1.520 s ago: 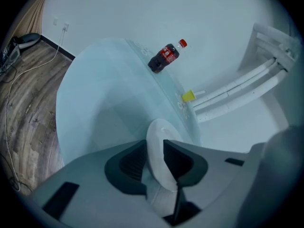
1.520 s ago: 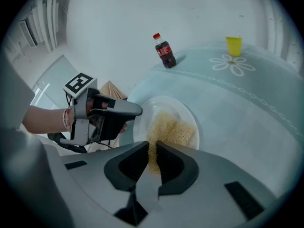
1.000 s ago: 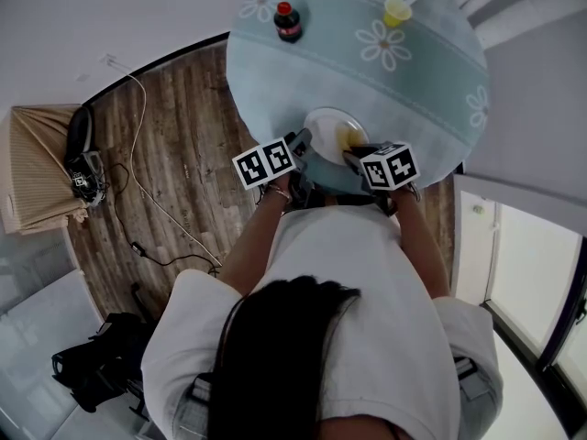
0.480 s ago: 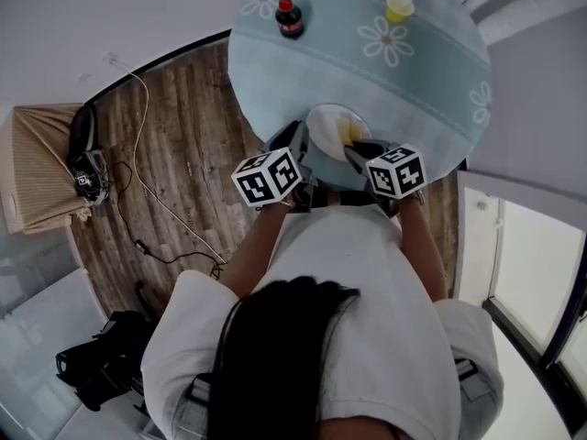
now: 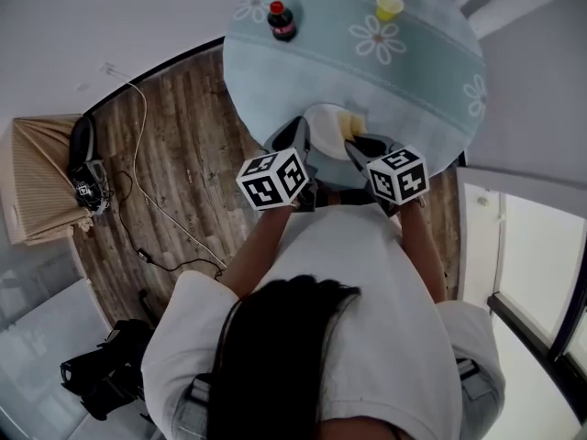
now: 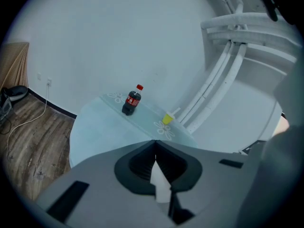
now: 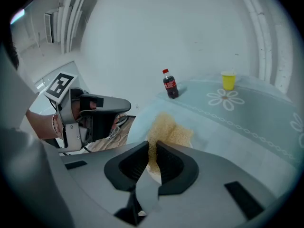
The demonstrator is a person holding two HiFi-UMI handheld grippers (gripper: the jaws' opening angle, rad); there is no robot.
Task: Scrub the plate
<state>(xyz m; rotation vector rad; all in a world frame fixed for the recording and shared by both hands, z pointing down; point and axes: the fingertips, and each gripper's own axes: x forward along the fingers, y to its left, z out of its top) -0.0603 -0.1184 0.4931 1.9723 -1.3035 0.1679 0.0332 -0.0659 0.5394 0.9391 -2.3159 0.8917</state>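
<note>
The white plate (image 5: 326,123) is raised and tilted at the near edge of the round table (image 5: 431,71). My left gripper (image 5: 305,134) has just closed its jaws on the plate's left rim. In the left gripper view that rim shows as a thin white sliver (image 6: 160,180) pinched between the jaws. My right gripper (image 5: 354,145) is shut on a yellow sponge (image 5: 348,124). The sponge (image 7: 166,128) sticks out past the jaws in the right gripper view and lies against the plate's face. The left gripper (image 7: 124,106) also appears there, at the left.
A cola bottle (image 5: 281,21) and a yellow cup with a straw (image 5: 392,5) stand at the table's far side. On the wooden floor to the left lie a cable (image 5: 147,191) and a bag by a beige seat (image 5: 41,177).
Both grippers have risen. The left jaws went from open to shut on the plate's rim, and the plate has come up off the table and tilted, with the sponge still on it.
</note>
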